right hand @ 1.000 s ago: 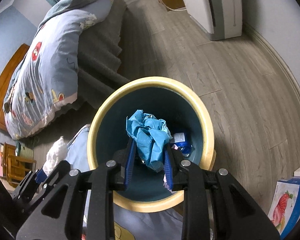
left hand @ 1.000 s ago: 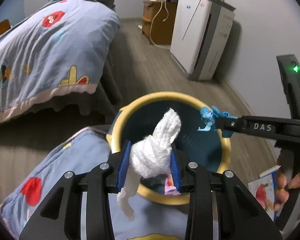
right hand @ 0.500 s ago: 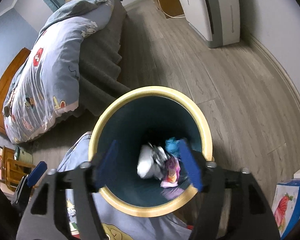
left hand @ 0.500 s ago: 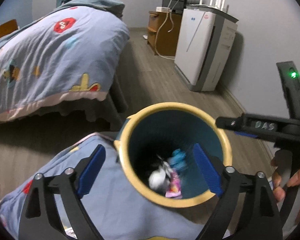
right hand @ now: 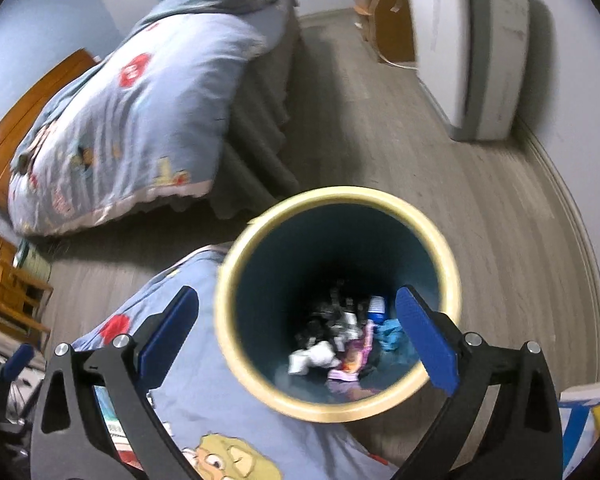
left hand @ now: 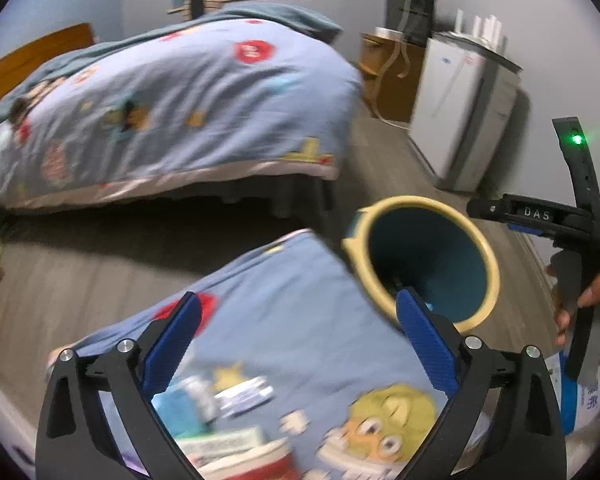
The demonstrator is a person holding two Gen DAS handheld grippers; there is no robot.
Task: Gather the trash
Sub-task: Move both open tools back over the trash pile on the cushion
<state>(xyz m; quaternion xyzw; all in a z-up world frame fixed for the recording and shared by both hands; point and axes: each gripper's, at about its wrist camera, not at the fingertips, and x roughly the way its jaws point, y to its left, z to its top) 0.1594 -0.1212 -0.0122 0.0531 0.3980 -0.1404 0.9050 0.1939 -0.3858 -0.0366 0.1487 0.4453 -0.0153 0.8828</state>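
Left tool (left hand: 296,340): spread, nothing held.
Right tool (right hand: 298,334): spread, nothing held.
Blurred blue-and-white wrappers (left hand: 204,400), near quilt corner: judged light, crushable; best pinched mid-body.
Yellow-rimmed teal bin (right hand: 244,344): trash already inside.

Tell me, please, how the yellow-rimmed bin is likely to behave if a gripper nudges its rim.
The bin looks tall and narrow, so it may tip rather than slide. Only a little crumpled trash lies at its bottom, so it is probably light. The quilt beside it might cushion a fall that way.
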